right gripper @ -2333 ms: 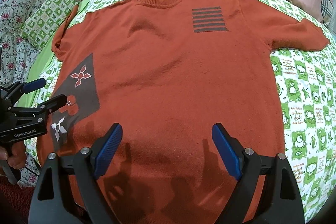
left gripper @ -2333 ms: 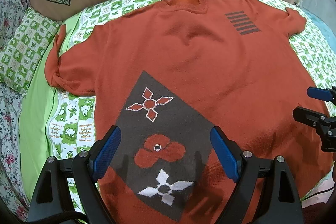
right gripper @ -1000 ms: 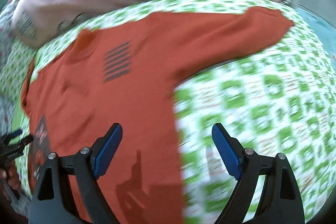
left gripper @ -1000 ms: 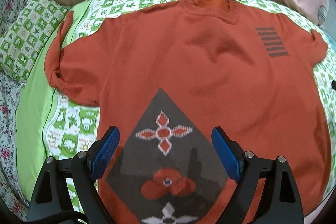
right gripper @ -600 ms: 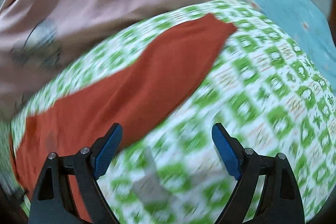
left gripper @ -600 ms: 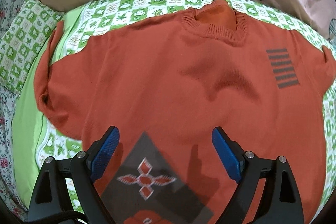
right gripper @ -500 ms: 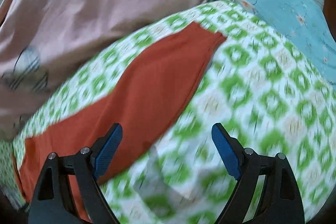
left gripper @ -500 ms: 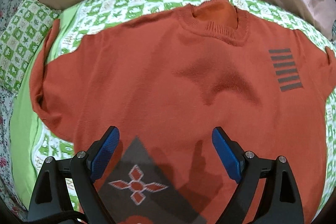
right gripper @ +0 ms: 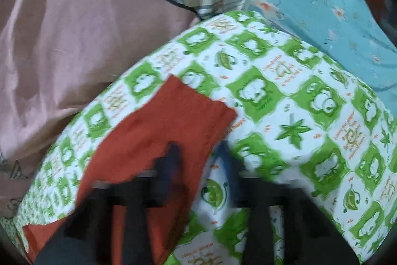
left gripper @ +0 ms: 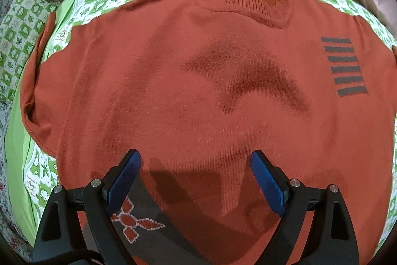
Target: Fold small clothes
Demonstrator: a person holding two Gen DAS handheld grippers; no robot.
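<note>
Orange sweater (left gripper: 188, 96) lies flat on the green-check bedsheet (right gripper: 310, 121); right gripper (right gripper: 198, 155) just swung over to the sleeve (right gripper: 168, 131), jaws now narrowed around its edge, grip unclear through blur; left gripper (left gripper: 196, 175) hovers wide open, empty; sleeve fold's probably starting.

The sweater (left gripper: 188, 96) is rust orange, with six dark grey stripes (left gripper: 343, 66) and a grey patch with an orange-white flower (left gripper: 135, 220). The sheet (right gripper: 297, 116) is white with green squares. The blanket (right gripper: 62, 29) is pink with plaid hearts. The cloth (right gripper: 322, 16) is light blue.
</note>
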